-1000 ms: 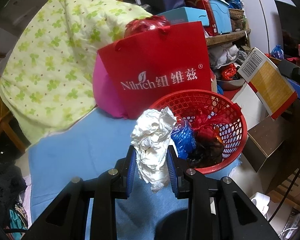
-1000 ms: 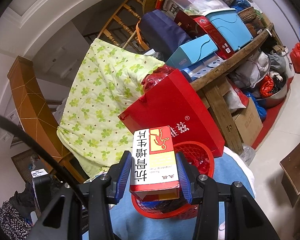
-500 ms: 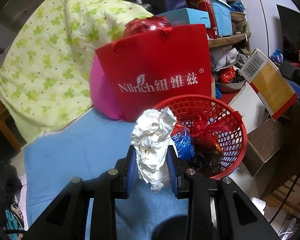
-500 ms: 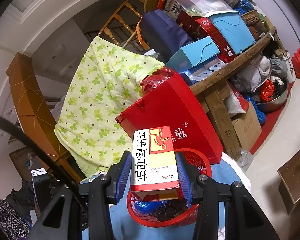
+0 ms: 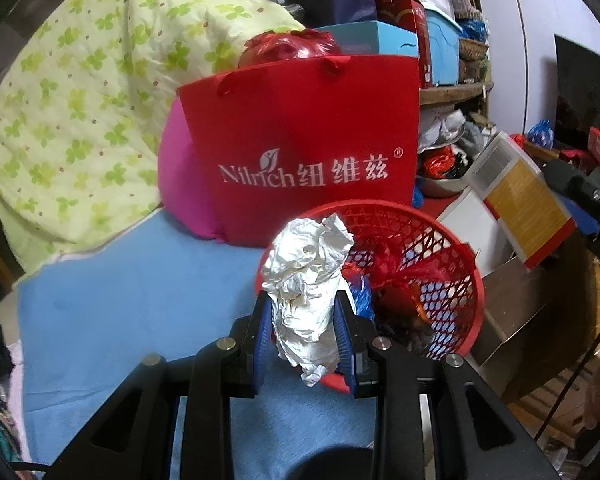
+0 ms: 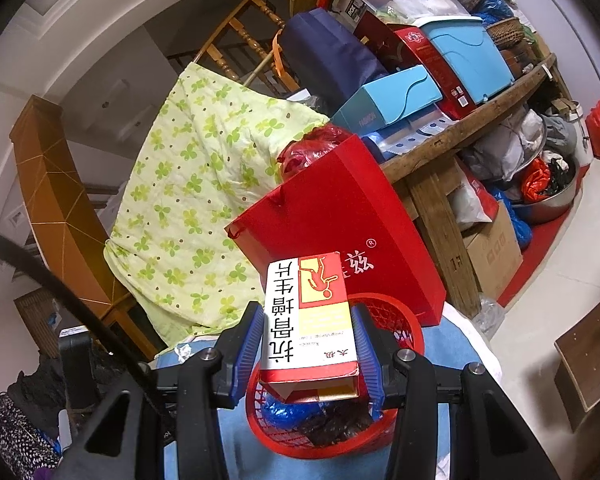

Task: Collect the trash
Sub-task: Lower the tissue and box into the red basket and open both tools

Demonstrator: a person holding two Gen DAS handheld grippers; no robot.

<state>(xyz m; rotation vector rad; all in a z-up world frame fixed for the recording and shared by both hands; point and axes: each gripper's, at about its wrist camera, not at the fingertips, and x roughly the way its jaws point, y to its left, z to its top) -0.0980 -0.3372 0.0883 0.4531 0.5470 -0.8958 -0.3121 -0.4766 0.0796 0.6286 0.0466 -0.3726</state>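
In your left wrist view, your left gripper [image 5: 305, 326] has its 2 blue pads clamped on a crumpled white paper wad [image 5: 306, 284], which bulges above the fingertips and hangs a little below them. Just ahead and to the right of the jaws sits the red mesh basket [image 5: 474, 280] on a blue cloth [image 5: 140, 300], with red and blue plastic bags [image 5: 396, 276] already inside; the wad overlaps the basket's near-left rim. Behind the basket a red paper bag [image 5: 300, 128] stands upright. At the far right you can see the carton held by your other gripper.

In your right wrist view, your right gripper [image 6: 308, 344] is closed on a red and white medicine carton [image 6: 306, 320], 1 pad flat against each side, the carton sticking out well past the fingertips. The basket [image 6: 410, 326] lies directly beyond and below the jaws, partly hidden by the carton. A green clover quilt [image 6: 192, 184] hangs to the left of the jaws.
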